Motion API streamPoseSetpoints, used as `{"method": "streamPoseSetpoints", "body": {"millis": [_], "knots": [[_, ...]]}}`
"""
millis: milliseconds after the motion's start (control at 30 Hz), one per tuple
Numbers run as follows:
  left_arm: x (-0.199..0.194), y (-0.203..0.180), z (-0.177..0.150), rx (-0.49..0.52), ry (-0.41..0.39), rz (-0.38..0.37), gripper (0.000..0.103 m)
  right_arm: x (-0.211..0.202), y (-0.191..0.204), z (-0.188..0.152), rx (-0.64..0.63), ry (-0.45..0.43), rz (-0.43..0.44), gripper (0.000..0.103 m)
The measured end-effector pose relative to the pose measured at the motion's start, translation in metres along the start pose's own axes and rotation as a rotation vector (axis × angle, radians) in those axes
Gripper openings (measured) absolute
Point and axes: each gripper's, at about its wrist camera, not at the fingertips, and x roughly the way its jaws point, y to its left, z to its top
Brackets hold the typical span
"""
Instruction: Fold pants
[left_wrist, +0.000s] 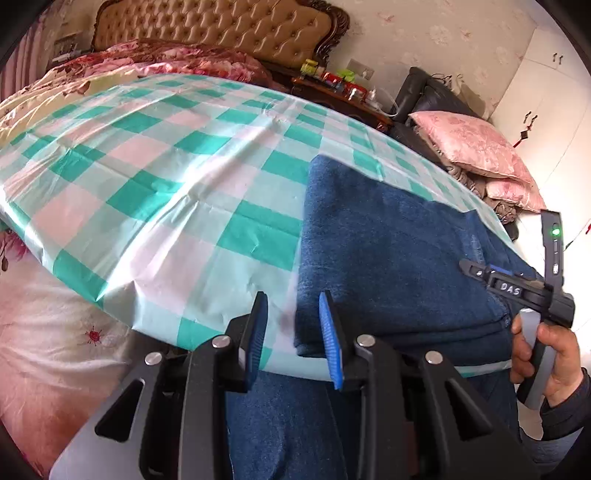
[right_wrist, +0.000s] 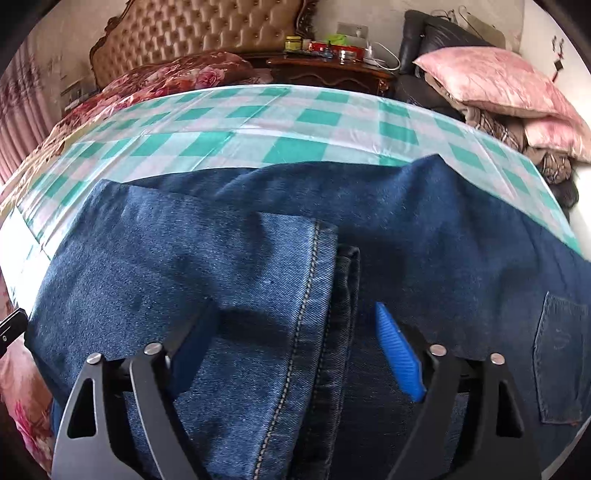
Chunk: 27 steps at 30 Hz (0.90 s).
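A pair of blue denim pants (right_wrist: 258, 266) lay partly folded on a green-and-white checked sheet (left_wrist: 155, 162) spread over a bed, the bulk of the cloth gathered toward the near edge and a length of it hanging over the side. In the right wrist view a hemmed leg end (right_wrist: 314, 295) with pale stitching lay doubled over the darker denim beneath, and a back pocket (right_wrist: 561, 354) showed at the far right.

The right gripper (right_wrist: 295, 339) hovered low over that hem with its blue-padded tongs spread wide apart — the cloth lay between and under them, but neither pad pressed on it. The left gripper (left_wrist: 293, 328) stood at the folded left edge of the pants, its tongs a narrow way apart; the right-hand pad sat against or just above the denim edge, the other over bare checked sheet, and nothing was pinched between them.

From the left wrist view a hand (left_wrist: 546, 365) in a dark sleeve gripped the handle of the right tool at the frame's right edge, a green light glowing on the unit.

Behind the bed stood a tufted tan headboard (left_wrist: 221, 26), a dark wooden nightstand (right_wrist: 332, 72) crowded with small jars and boxes, and a dark chair piled with pink pillows (right_wrist: 495, 81) — all well clear of the pants.
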Motion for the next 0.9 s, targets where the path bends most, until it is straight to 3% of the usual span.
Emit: {"method": "streamPoseSetpoints", "body": {"millis": [167, 567, 900], "knots": [[0.009, -0.004, -0.004, 0.012, 0.020, 0.004, 0.035, -0.002, 0.002, -0.002, -0.006, -0.008, -0.012, 0.084], [0.010, -0.007, -0.002, 0.021, 0.040, -0.002, 0.033, -0.001, 0.000, -0.003, 0.005, -0.007, -0.010, 0.087], [0.007, -0.003, 0.000, -0.024, 0.047, -0.063, 0.017, -0.002, 0.000, -0.005, 0.008, -0.020, -0.013, 0.089]]}}
